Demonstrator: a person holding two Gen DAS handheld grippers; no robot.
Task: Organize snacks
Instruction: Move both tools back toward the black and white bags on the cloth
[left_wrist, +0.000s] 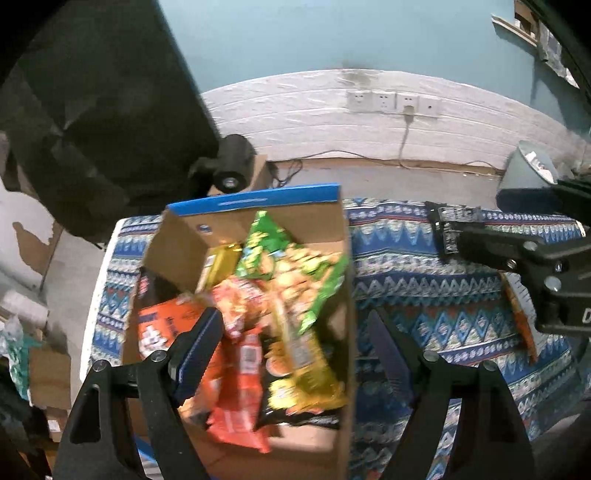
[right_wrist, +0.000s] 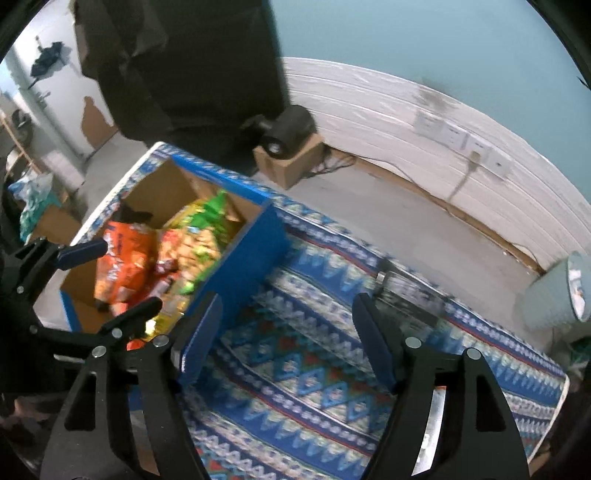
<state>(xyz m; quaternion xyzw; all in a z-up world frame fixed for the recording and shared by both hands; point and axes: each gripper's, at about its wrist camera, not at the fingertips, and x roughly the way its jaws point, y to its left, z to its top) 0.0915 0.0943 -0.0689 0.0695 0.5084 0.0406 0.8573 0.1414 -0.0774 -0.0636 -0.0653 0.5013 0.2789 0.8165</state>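
A blue cardboard box (left_wrist: 255, 201) stands on the patterned table at the left and holds several snack packs: a green and yellow chips bag (left_wrist: 291, 266), orange packs (left_wrist: 166, 325) and a red pack (left_wrist: 243, 373). My left gripper (left_wrist: 291, 332) is open and empty above the box, its jaws spread over the snacks. The box (right_wrist: 236, 284) also shows in the right wrist view, with the left gripper (right_wrist: 110, 273) over it. My right gripper (right_wrist: 288, 325) is open and empty above the bare tablecloth (right_wrist: 295, 369), right of the box. It shows at the right in the left wrist view (left_wrist: 517, 254).
A dark flat object (right_wrist: 410, 288) lies on the cloth near the table's far edge. An orange pack (left_wrist: 521, 314) lies on the cloth under the right gripper. A pale bin (right_wrist: 557, 295) stands at the right. A black speaker on a carton (right_wrist: 288, 147) sits on the floor behind.
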